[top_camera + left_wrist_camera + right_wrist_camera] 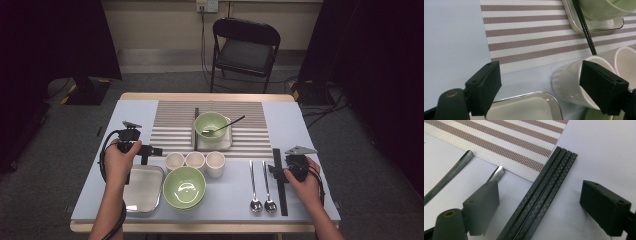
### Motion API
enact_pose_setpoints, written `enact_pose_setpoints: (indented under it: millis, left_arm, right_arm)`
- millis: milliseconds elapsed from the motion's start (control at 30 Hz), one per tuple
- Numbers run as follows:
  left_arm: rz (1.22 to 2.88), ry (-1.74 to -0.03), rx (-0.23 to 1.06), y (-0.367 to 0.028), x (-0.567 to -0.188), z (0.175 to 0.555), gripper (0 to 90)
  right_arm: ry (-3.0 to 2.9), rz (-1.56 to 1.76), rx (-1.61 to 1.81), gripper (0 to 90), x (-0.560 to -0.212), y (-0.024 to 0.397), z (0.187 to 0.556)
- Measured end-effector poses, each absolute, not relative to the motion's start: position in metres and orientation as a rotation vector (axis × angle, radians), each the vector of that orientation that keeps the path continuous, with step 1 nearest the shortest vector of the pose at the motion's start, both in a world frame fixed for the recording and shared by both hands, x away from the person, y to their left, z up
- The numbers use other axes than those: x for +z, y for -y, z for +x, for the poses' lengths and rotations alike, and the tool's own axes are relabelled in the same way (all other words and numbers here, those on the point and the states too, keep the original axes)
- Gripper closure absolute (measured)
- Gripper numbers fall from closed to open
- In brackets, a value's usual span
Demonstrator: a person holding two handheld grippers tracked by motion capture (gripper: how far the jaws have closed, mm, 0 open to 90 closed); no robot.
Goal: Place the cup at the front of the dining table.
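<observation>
My left gripper [149,150] hovers open just left of a row of three white cups [195,160]. In the left gripper view my left gripper [541,87] has its jaws wide apart; the right jaw covers part of the nearest white cup [567,80], and the corner of a metal tray [524,107] lies below. My right gripper [276,171] is open over a bundle of black chopsticks [279,187]. In the right gripper view my right gripper [540,207] straddles the black chopsticks [549,185], touching nothing.
A large green bowl [184,187] sits in front of the cups, with the metal tray [142,192] to its left. Two spoons [261,187] lie left of the chopsticks. On the striped placemat [170,125] a white plate [222,142] holds a small green bowl [210,125] with a spoon inside. A chair [245,45] stands behind the table.
</observation>
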State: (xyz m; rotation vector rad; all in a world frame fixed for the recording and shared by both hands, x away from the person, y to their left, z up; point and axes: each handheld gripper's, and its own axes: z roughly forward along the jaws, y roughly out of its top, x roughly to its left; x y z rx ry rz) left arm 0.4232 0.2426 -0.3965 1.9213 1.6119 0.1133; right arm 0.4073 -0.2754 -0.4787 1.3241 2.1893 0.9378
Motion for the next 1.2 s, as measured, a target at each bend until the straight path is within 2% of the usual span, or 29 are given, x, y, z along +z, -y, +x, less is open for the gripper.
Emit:
enact_pose_setpoints:
  millis: [1200]
  left_arm:
    - [1.925,-1.584,0.063,-0.228,-0.409,0.418,18.0]
  right_arm:
    - [-2.190,1.325,0.938,14.9,-0.479,0.275,0.407]
